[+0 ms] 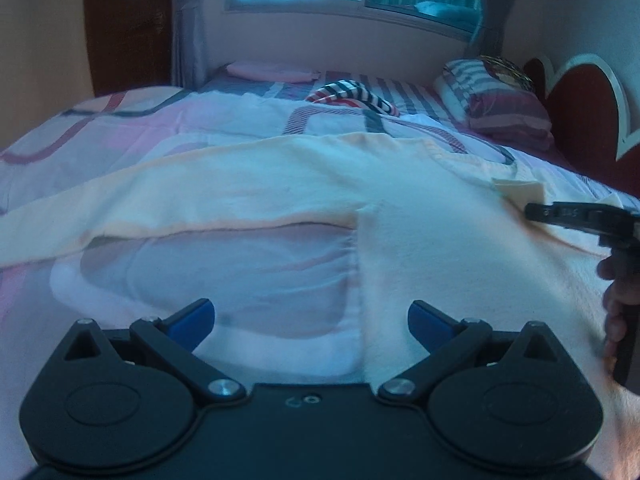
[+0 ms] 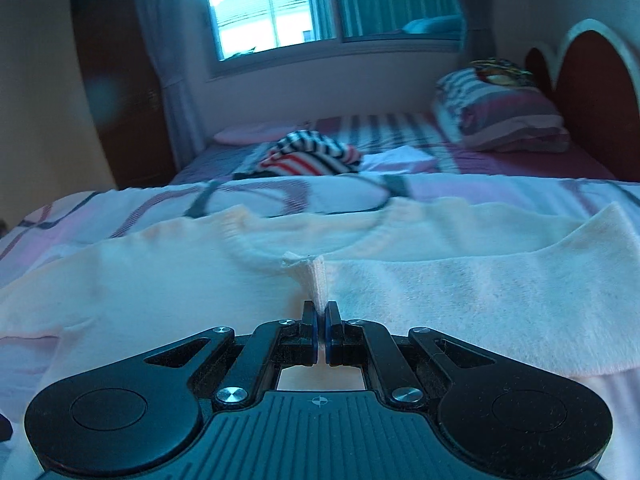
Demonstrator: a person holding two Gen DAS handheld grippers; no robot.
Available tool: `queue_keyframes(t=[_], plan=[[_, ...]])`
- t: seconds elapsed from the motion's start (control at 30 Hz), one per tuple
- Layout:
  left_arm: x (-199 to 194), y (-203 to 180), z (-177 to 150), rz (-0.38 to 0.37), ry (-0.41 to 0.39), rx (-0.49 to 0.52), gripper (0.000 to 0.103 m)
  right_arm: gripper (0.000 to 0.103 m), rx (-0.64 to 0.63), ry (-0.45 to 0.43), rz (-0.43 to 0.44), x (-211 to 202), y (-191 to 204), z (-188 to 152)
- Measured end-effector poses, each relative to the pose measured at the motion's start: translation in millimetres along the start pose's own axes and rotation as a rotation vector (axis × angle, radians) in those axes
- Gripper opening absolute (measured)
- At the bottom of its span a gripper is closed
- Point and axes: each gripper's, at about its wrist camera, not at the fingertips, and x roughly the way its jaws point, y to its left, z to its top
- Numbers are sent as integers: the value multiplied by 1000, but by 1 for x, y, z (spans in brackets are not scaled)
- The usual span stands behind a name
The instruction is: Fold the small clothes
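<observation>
On the bed [image 1: 120,120], the cream top [image 1: 440,240] lies half-folded; right tongs [image 2: 320,316] pinch its fabric, left tongs [image 1: 310,318] gape empty.

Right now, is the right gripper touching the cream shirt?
Touching. The right wrist view shows the right gripper with jaws shut on a pinched ridge of the cream shirt.

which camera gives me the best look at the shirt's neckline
The right wrist view: the cream shirt's neckline curves centrally, just beyond the shut right tongs. The left wrist view shows only part of it, off to the right.
</observation>
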Motion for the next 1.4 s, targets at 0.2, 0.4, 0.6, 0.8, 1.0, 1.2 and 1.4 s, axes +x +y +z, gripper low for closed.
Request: queue_keyframes(t=[0.2,0.4,0.6,0.8,1.0,1.2,1.4], plan=[[-1,1,4,5,-33,-18,102,59,-79,26,106,9,27,-9],[23,-41,34,-137,-69,-77,72,54,30,-114,31,-39,-16,-7],[74,-114,56,-324,9,-112,47,29,165,-123,-164,-75,-107,-5],[121,-145,59,-359,106,-166,15,29,310,-126,-272,-112,-189,-15],[112,-157,65,-244,-8,-79,2,29,391,-106,-290,-130,-224,-25],[88,-130,70,-167,-83,-59,2,29,382,-101,-249,-122,-218,-20],[85,-93,72,-107,-85,-104,2,29,309,-49,-137,-110,-195,-20]])
